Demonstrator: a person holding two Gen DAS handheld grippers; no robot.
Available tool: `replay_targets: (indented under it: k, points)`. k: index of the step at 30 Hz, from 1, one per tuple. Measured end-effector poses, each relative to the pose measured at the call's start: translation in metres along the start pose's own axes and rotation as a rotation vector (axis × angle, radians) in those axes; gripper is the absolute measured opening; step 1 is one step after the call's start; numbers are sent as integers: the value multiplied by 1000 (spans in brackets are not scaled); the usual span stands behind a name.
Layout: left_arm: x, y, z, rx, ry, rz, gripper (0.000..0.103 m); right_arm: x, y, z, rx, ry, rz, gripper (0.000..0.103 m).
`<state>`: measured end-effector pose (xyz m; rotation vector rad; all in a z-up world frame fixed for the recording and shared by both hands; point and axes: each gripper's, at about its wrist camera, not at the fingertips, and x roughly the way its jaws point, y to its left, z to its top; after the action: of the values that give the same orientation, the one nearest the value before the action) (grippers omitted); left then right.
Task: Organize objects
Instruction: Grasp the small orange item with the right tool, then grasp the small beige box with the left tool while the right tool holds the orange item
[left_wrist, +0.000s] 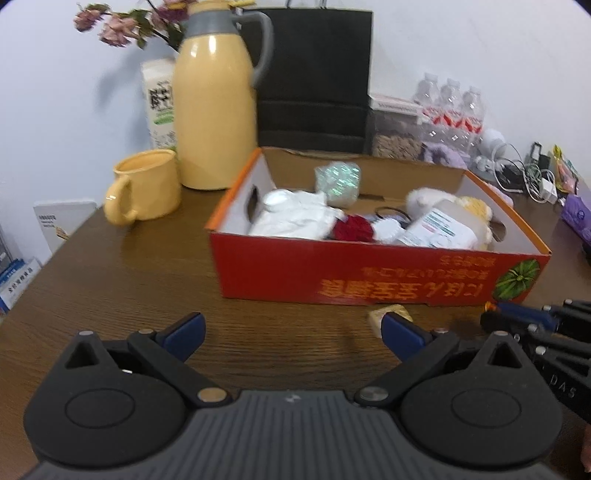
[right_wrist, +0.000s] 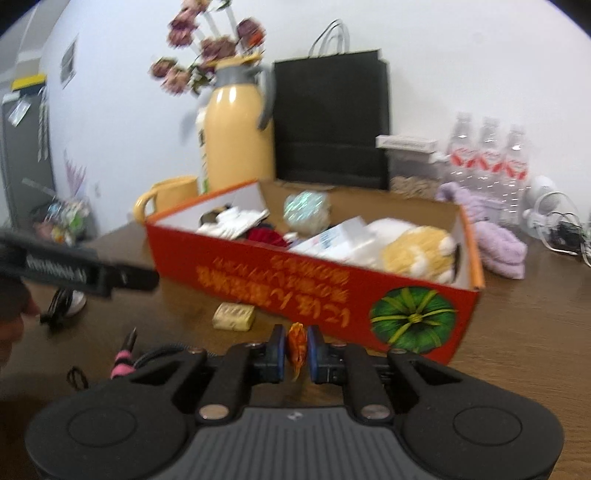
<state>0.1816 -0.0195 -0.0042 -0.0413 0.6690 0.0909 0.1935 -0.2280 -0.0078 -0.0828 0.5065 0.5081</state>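
Orange wrapper: a small crinkled sweet (right_wrist: 297, 350), probably a candy though blur hides detail, is pinched between the blue pads of the right gripper (right_wrist: 297, 349), clenched on it just before the red box (right_wrist: 314, 295).
Left gripper (left_wrist: 293, 334): jaws spread wide, nothing between them, low over the wooden table (left_wrist: 147, 288).
Gold packet (right_wrist: 233, 316): lies loose on the table by the box's front wall, likely next.
Box contents: already crowded, so it seems to be the collecting place.

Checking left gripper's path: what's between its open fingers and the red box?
Only bare wooden table lies between the left gripper and the red box, in the left wrist view.
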Motion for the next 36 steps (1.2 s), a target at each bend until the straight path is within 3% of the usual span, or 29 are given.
replay_targets:
  k: [8,19,30,33,35,36]
  points:
    - [23,-32,6,-20,78,-22,103,-12,-13,1,45,-47,-63,11]
    - [54,-49,9,-75,153,63,103,-22,-16,1,50,-76,-87,12]
    - [66,-59,4,-90,151,93,101,-22,-15,0,47,-70,-84,11]
    - [66,-63,4,-77,132,100,91,-21,-15,0,46,-69,-83,12]
    - [63,-65,4,-69,110,103,69,-21,-15,0,46,-69,-83,11]
    - [61,-65,4,-71,102,95,63,-21,-15,0,46,-68,-83,11]
